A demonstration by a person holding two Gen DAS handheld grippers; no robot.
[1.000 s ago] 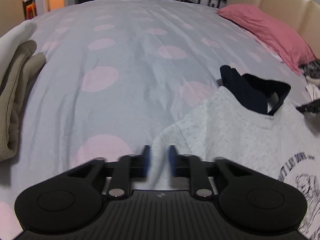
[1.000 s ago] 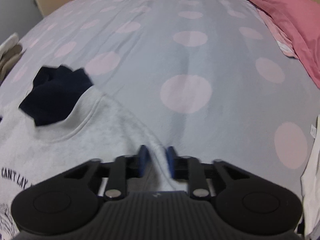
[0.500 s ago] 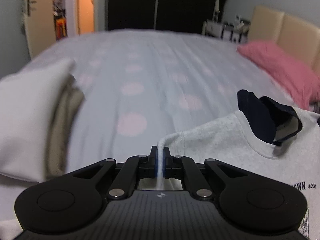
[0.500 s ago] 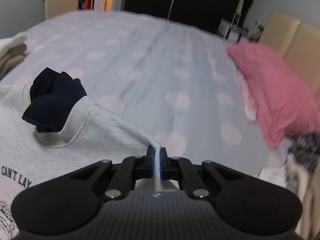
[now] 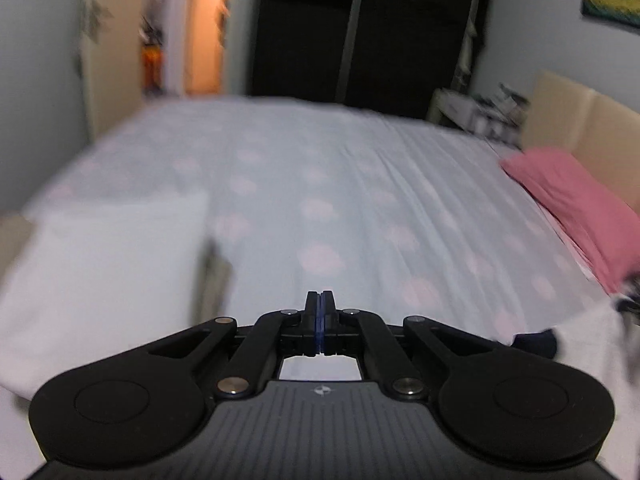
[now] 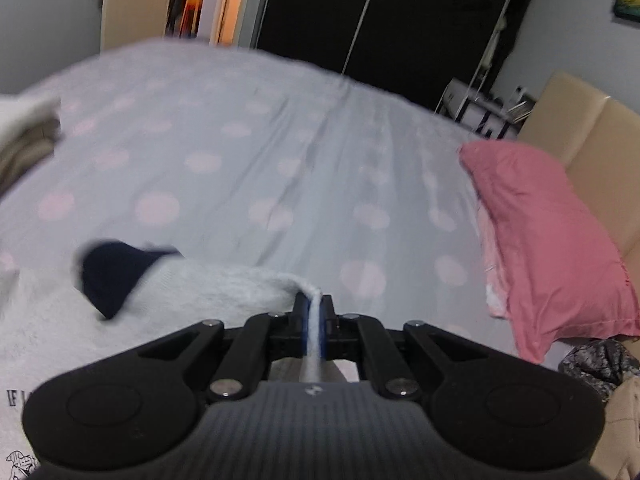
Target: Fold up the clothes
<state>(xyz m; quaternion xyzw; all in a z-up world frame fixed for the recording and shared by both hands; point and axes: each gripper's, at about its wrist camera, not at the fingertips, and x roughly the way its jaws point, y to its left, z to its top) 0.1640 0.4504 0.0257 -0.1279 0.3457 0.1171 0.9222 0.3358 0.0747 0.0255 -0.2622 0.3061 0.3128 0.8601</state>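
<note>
Ahead, our right hand-held gripper (image 6: 314,306) pinches the sweatshirt (image 6: 224,284) shoulder edge; left hand-held gripper (image 5: 319,300) closed, nothing visible between; bed (image 5: 340,184) beyond the sweatshirt lies open.

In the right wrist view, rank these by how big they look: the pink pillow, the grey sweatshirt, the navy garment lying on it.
1. Grey sweatshirt, though it is nearest the camera and cut off by the frame, so unsure against the pillow.
2. Pink pillow.
3. Navy garment, clearly smallest.

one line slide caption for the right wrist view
Right tongs pinch the grey sweatshirt shoulder above a polka-dot bed.
</note>
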